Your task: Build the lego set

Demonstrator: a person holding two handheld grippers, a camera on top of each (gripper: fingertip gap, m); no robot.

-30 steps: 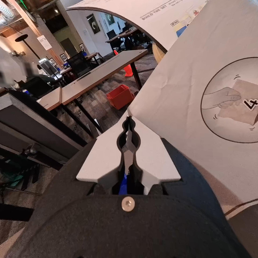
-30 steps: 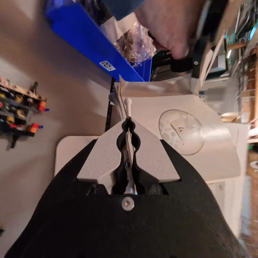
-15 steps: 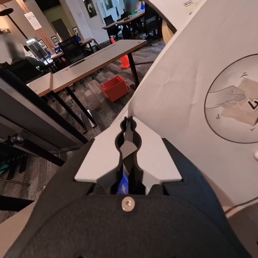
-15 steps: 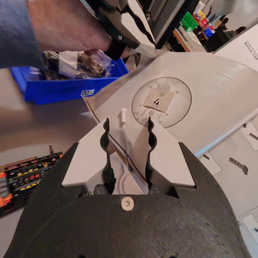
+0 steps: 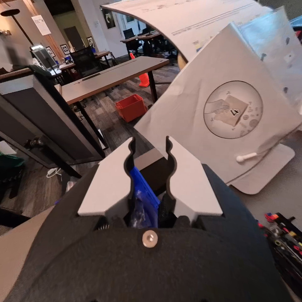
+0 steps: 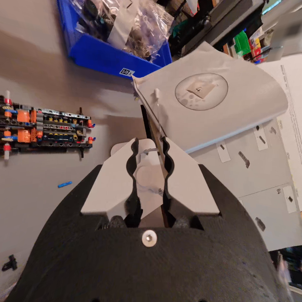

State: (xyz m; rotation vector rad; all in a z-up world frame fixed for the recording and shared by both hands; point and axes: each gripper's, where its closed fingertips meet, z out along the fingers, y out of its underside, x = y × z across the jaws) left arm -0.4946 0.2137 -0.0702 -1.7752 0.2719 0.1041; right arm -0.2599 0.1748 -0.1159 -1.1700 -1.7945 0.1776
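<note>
The instruction booklet stands on a white book stand (image 6: 147, 171). Its turned page (image 6: 212, 101) shows a round picture, and a white clip arm (image 6: 156, 92) lies across it. The page also shows in the left wrist view (image 5: 212, 91), as does the clip arm (image 5: 246, 157). My left gripper (image 5: 150, 142) is open and empty, just left of the page's lower corner. My right gripper (image 6: 150, 142) is open and empty above the stand's base. The partly built black and orange lego model (image 6: 44, 129) lies on the table to the left.
A blue bin (image 6: 114, 55) holding plastic bags of parts (image 6: 143, 29) stands behind the booklet. A small blue pin (image 6: 65, 184) and a black part (image 6: 9, 261) lie loose on the table. On the floor beyond are a red bin (image 5: 130, 107) and an orange cone (image 5: 144, 80). The small blue pin (image 6: 65, 184) lies some 20 centimetres from my right tips, 40 centimetres from my left tips.
My left gripper let go of the page corner and drew back. My right gripper, shut on the clip arm a second ago, opened and pulled away. The page now rests under the clip.
</note>
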